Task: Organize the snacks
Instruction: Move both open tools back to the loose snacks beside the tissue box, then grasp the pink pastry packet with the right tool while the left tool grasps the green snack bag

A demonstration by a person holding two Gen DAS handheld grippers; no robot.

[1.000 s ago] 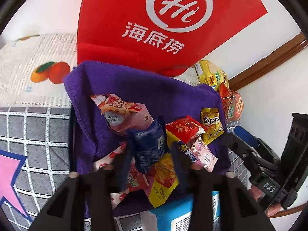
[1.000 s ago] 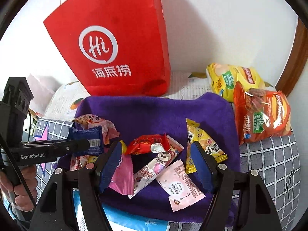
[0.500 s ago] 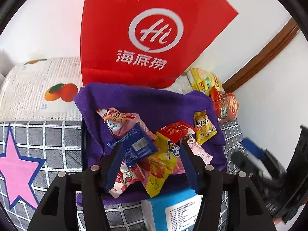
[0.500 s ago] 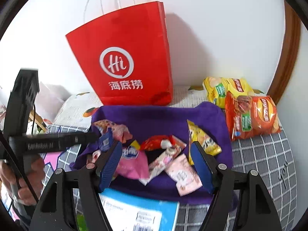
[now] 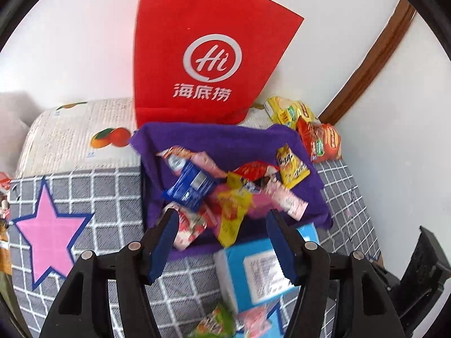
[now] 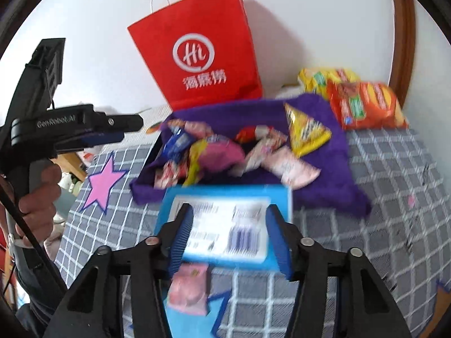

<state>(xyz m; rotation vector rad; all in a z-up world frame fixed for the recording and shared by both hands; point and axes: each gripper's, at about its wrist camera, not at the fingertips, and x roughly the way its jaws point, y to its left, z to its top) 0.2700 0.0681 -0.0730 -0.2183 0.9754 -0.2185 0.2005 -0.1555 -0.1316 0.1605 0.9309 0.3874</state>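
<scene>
Purple fleece cloth [image 5: 220, 146] spread on a grey checked bed cover [image 5: 107, 191] with a pink star print [image 5: 48, 236], taken here as the landmark. Heaped on the cloth: small snack packets, among them a blue foil packet [image 5: 188, 186] toward its left side, a yellow triangular packet [image 6: 305, 131] near its right edge, a red wrapper [image 5: 253, 170] in the middle, and pale pink sachets [image 6: 287, 166] along its front. Behind the cloth, upright against the white wall, a red paper carrier bag [image 5: 205, 56] with a white round logo. Just right of the cloth's far corner, an orange crisp bag [image 6: 366, 104] and a yellow crisp bag [image 6: 324, 77] behind it. Touching the cloth's front edge, a light blue cardboard box [image 6: 225, 225] with a white label. In front of that box, a pink packet [image 6: 188, 287], blurred. Left gripper [image 5: 222, 222] poised above the cloth's front edge, fingers [image 5: 162, 242] spreading wider, nothing gripped between them. Right gripper [image 6: 229, 233] over the blue box, fingers [image 6: 277, 239] drawing together, not pressing on anything. Left of the cloth in the right wrist view, a hand [image 6: 36, 194] around the left gripper's handle
</scene>
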